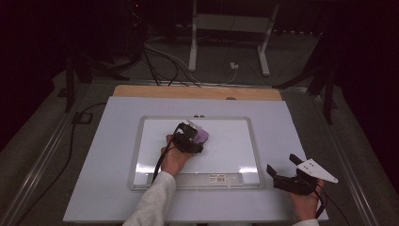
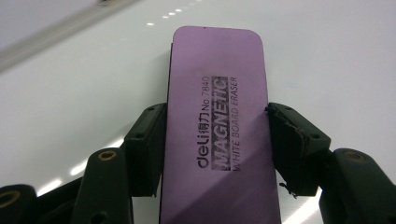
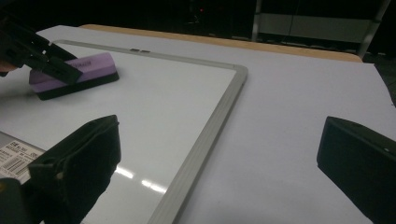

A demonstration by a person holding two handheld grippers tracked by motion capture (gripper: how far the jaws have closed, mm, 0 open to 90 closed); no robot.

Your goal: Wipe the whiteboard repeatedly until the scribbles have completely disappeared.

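Left claw (image 2: 215, 140) pinching the eraser (image 2: 217, 107) across its two long sides, near the rear half. Eraser: purple plastic back, dark felt underside, resting flat on the whiteboard (image 1: 235, 141) toward its upper middle. Probably light and stiff on top, soft below; smooth sides likely slippery, so best gripped mid-length for an even press. Right claw (image 3: 219, 163) spread, holding nothing, hovering over the worktop (image 1: 291, 122) just off the whiteboard's near right corner.
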